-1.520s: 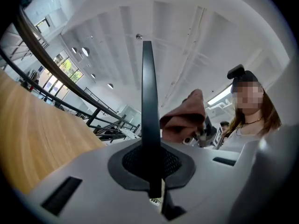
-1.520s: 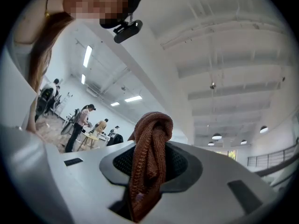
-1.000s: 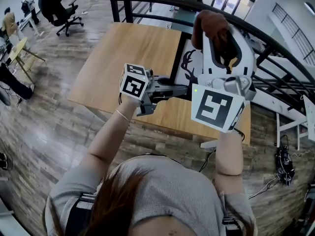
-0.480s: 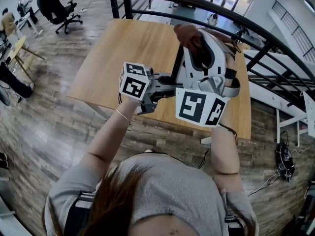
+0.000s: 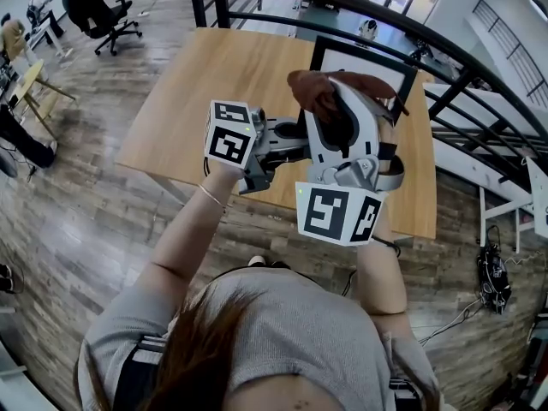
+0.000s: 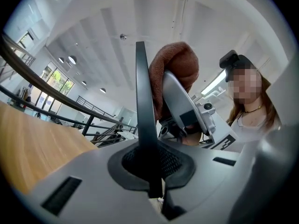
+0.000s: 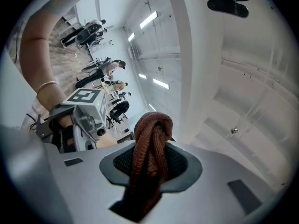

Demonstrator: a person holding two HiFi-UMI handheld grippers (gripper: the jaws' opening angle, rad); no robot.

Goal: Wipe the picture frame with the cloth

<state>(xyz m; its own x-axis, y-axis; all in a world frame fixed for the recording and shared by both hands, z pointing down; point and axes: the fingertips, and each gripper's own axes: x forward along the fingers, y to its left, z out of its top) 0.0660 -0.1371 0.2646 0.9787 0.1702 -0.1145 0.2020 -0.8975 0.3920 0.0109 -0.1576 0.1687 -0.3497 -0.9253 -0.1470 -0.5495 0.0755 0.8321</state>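
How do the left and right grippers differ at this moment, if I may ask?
The left gripper clamps the rigid picture frame; the right gripper clamps the soft brown cloth. In the head view, left points sideways, right points away. Both are shut.

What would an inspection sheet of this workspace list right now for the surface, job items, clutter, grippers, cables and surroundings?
Surface: wooden table, visible part bare.
Job's things: picture frame, black-edged, held upright over the table; brown cloth, bunched, close beside the frame; contact cannot be told.
Clutter: nothing seen.
Grippers: left gripper shut on the frame's edge; right gripper shut on the cloth.
Cables: loose cables on the floor at right.
Surroundings: black railing behind the table; office chair; plank floor.
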